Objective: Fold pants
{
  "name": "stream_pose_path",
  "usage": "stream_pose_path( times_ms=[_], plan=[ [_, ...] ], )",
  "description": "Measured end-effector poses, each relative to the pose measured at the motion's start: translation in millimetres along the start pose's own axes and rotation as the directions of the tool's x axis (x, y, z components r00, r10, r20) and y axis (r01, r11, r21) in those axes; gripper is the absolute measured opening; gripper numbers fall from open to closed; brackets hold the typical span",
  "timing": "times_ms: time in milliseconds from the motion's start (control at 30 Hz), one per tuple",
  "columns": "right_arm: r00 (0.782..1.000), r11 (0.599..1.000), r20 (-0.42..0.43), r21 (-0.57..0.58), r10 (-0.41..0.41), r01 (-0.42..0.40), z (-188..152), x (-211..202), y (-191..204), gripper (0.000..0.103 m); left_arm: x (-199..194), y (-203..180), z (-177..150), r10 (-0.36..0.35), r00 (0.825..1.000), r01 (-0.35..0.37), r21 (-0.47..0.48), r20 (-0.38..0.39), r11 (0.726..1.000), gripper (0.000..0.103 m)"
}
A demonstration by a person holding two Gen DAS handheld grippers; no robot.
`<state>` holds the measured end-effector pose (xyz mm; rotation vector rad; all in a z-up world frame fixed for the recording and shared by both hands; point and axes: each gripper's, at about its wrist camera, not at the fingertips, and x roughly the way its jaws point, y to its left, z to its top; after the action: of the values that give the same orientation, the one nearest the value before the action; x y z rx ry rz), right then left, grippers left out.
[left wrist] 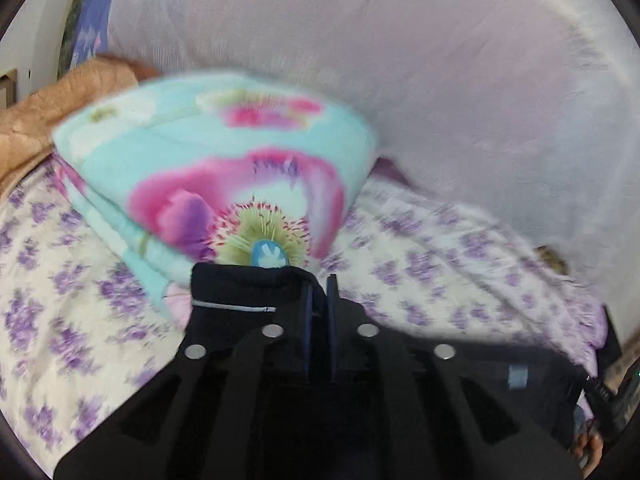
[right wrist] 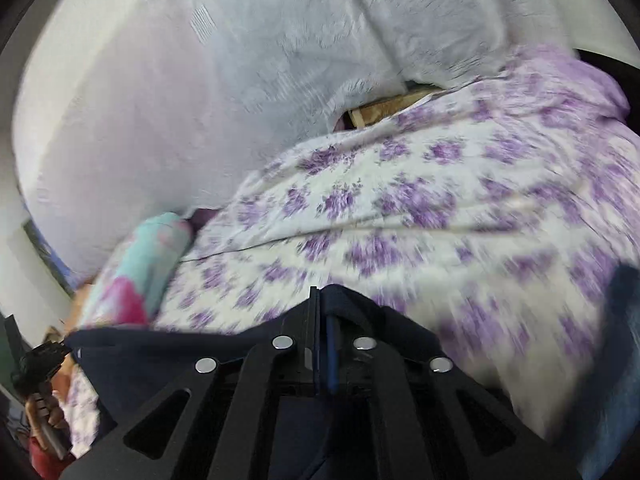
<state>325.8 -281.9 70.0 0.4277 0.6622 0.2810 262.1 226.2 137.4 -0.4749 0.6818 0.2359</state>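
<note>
The dark navy pants [left wrist: 232, 292] hang stretched between both grippers, held above a bed with a white sheet printed with purple flowers [left wrist: 60, 320]. My left gripper [left wrist: 319, 280] is shut on one end of the pants, where a thin grey stripe runs across the cloth. My right gripper [right wrist: 323, 294] is shut on the other end of the pants [right wrist: 168, 346]. The cloth drapes over both gripper bodies and hides what lies under them. Both views are blurred by motion.
A folded turquoise quilt with pink flowers [left wrist: 224, 160] lies on the bed just ahead of the left gripper, and shows at the left in the right wrist view [right wrist: 140, 264]. A white curtain [left wrist: 400, 60] hangs behind the bed. A tan blanket [left wrist: 60, 96] lies at far left.
</note>
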Motion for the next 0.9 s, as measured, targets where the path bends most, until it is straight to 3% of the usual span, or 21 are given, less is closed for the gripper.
stream_pose_path(
  times_ms=[67,100,133,167,200,300,333,400,467,533,600,667,733,800,900],
  plan=[
    [0.998,0.996,-0.053,0.071,-0.043,0.046,10,29,-9,0.024,28,11,-2,-0.042,0.993,0.034,-0.076,-0.111,0.997,0.018],
    [0.999,0.995,-0.031,0.1,-0.017,0.02,6,28,-13,0.024,30,18,-10,-0.125,0.983,0.112,-0.098,-0.134,0.989,0.022],
    [1.0,0.994,-0.008,0.111,0.019,-0.018,-1,22,-15,0.024,27,21,-17,-0.16,0.976,0.149,-0.084,-0.146,0.985,0.03],
    [0.999,0.995,-0.008,0.092,0.033,-0.032,-10,15,-14,0.025,20,23,-26,-0.163,0.974,0.159,-0.043,-0.159,0.986,0.053],
    [0.999,0.998,-0.016,0.058,0.035,-0.034,-19,7,-12,0.026,13,26,-34,-0.154,0.976,0.154,-0.011,-0.156,0.988,0.062],
    [0.998,0.998,-0.039,-0.037,0.05,-0.051,-60,-37,-10,0.026,-28,49,-70,-0.132,0.977,0.147,0.08,-0.169,0.986,0.063],
    [0.997,0.996,-0.053,-0.064,0.055,-0.059,-78,-57,-10,0.026,-40,59,-80,-0.152,0.972,0.168,0.075,-0.181,0.983,0.063],
    [0.994,0.992,-0.074,-0.094,0.075,-0.082,-113,-95,-11,0.038,-72,86,-105,-0.186,0.962,0.199,0.047,-0.198,0.979,0.063],
    [0.993,0.991,-0.08,-0.102,0.083,-0.091,-152,-134,-16,0.046,-97,105,-127,-0.188,0.963,0.198,0.037,-0.192,0.979,0.063],
    [0.992,0.992,-0.087,-0.077,0.089,-0.095,-192,-169,-26,0.047,-116,129,-150,-0.169,0.968,0.173,0.008,-0.188,0.985,0.063],
    [0.989,0.995,-0.112,-0.029,0.092,-0.096,-217,-182,-38,0.048,-116,145,-167,-0.163,0.959,0.159,-0.036,-0.232,0.987,0.063],
    [0.981,0.996,-0.17,0.042,0.089,-0.083,-241,-184,-52,0.05,-107,153,-183,-0.217,0.933,0.193,-0.108,-0.286,0.975,0.063],
    [0.975,0.99,-0.198,0.117,0.105,-0.083,-250,-176,-64,0.05,-104,148,-186,-0.194,0.945,0.172,-0.105,-0.264,0.98,0.063],
    [0.966,0.977,-0.216,0.189,0.14,-0.1,-252,-166,-74,0.05,-96,137,-183,-0.186,0.945,0.172,-0.074,-0.268,0.982,0.077],
    [0.966,0.958,-0.19,0.26,0.175,-0.123,-240,-148,-81,0.05,-76,123,-175,-0.125,0.963,0.116,-0.049,-0.239,0.992,0.084]
  ],
)
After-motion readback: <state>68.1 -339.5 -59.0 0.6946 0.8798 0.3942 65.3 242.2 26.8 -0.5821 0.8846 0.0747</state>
